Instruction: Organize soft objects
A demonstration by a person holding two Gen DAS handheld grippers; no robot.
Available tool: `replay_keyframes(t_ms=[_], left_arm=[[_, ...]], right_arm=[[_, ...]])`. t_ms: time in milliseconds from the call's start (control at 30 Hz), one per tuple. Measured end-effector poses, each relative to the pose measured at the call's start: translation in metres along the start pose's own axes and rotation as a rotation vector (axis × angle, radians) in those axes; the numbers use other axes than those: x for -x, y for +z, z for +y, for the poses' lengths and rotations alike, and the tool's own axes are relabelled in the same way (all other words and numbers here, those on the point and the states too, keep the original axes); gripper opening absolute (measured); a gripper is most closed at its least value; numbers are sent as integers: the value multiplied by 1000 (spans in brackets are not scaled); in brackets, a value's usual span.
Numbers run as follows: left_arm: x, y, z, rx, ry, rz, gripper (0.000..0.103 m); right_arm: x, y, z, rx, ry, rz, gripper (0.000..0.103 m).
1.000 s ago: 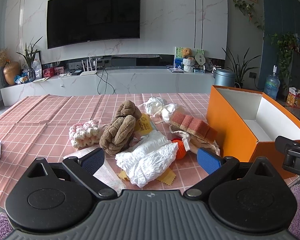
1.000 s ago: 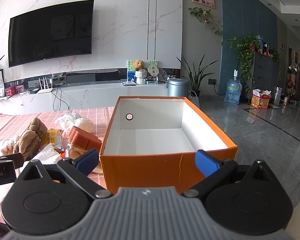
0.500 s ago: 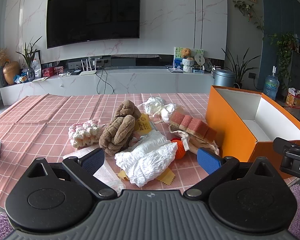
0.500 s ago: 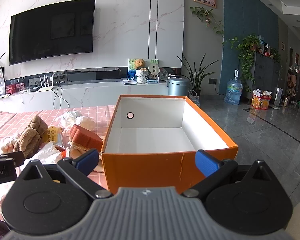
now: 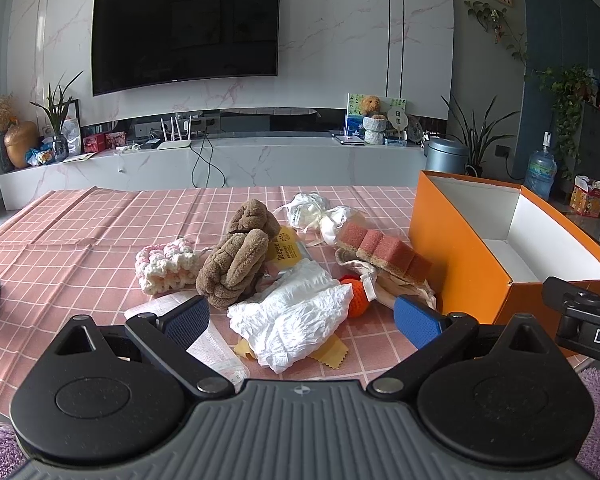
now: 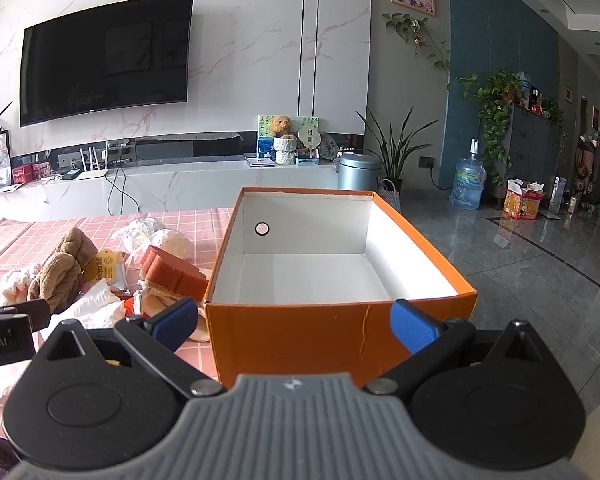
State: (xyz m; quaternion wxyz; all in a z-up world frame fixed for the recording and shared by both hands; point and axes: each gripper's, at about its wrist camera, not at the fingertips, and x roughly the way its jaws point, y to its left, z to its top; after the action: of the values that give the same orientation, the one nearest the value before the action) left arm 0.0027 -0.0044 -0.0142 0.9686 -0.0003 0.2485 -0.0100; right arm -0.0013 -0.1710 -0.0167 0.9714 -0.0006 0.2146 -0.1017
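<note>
Left gripper point(image 5: 302, 322) and right gripper point(image 6: 294, 320): both spread wide, holding nothing. Centre left fingers over the white diaper point(image 5: 296, 316) near the table's point(image 5: 80, 240) front edge; pinch its bulk, then transfer to the orange box point(image 6: 340, 280).

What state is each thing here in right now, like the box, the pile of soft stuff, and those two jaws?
Orange box: open, no lid on it, nothing inside.
Left gripper: jaws open, holding nothing.
Right gripper: jaws open, holding nothing.
White crumpled cloth: loose on the table, ungrasped.
Brown knotted plush: on the table, leaning on the pile.
Red sponge: atop the pile, tilted.
TV: screen dark.
</note>
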Motion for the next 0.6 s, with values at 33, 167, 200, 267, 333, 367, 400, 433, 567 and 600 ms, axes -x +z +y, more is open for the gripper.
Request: replay_keyframes(t_ms=[33, 167, 200, 267, 333, 367, 400, 433, 567, 600], left_arm=[[0, 0, 0, 1, 0, 2, 103], [0, 0, 1, 0, -9, 11, 103], [0, 0, 2, 1, -17, 15, 103], [1, 0, 4, 4, -36, 17, 102], [0, 1, 8, 10, -56, 27, 92], [0, 1, 10, 12, -63, 36, 86], [-1, 1, 12, 11, -73, 47, 85], [-2, 2, 14, 10, -85, 57, 85], [-3, 4, 28, 32, -149, 94, 73], [-4, 4, 31, 35, -151, 99, 71]], right_arm=[[0, 0, 0, 1, 1, 1, 101], [0, 1, 2, 11, 14, 5, 101], [0, 1, 2, 14, 25, 6, 101], [1, 2, 3, 17, 56, 6, 101], [3, 2, 7, 29, 90, 4, 101], [2, 2, 11, 39, 112, 1, 101], [2, 2, 14, 50, 137, 1, 101], [3, 3, 18, 62, 168, 0, 101], [10, 2, 35, 128, 263, -28, 101], [11, 2, 41, 151, 283, -37, 101]])
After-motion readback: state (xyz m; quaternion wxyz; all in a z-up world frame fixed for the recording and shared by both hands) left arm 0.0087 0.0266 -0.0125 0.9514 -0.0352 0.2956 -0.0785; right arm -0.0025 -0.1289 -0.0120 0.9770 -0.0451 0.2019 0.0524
